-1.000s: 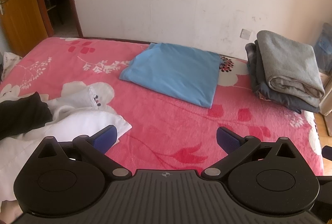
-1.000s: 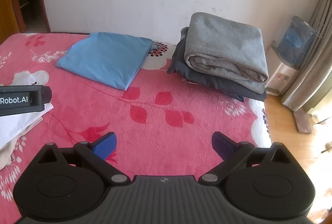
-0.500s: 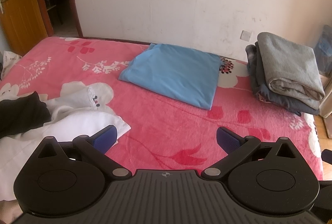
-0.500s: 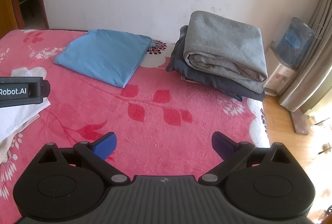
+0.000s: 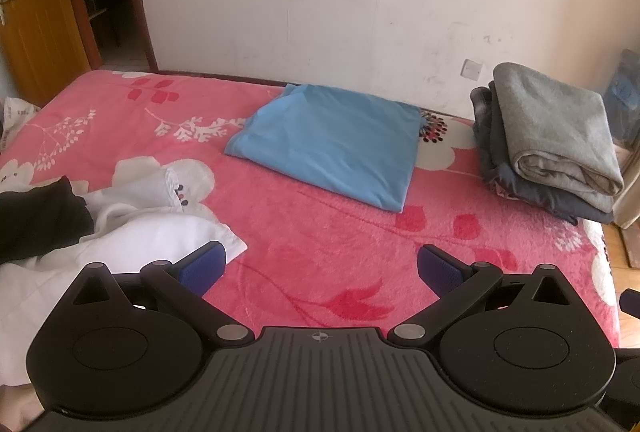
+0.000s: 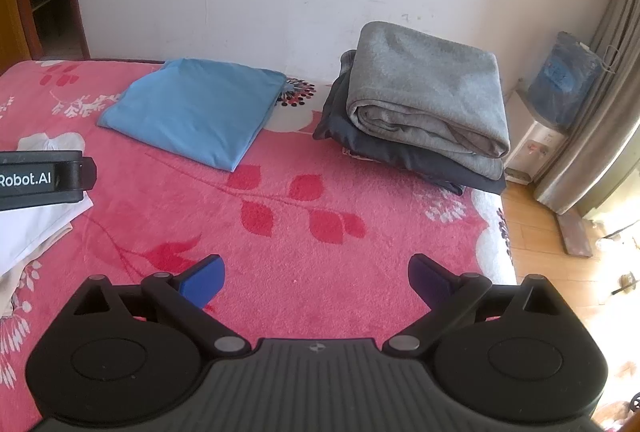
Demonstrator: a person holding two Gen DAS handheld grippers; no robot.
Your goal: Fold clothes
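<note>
Your left gripper [image 5: 321, 266] and right gripper [image 6: 316, 278] both hover over the pink floral bed blanket [image 5: 320, 232], fingers spread wide, gripping nothing, crumpled white garment [image 5: 152, 236] beside the left.

The blanket [image 5: 320, 244] is pink with red leaves and white flowers. One folded shirt [image 5: 332, 144] is blue. The folded sweater [image 6: 428, 88] is grey.

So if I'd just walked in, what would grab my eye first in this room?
Probably the bright pink flowered blanket covering the bed. On it, a neatly folded blue garment lies near the wall, with a folded grey stack at the bed's right corner. A rumpled white garment waits unfolded just ahead of the open left tool; the right tool is open too.
</note>
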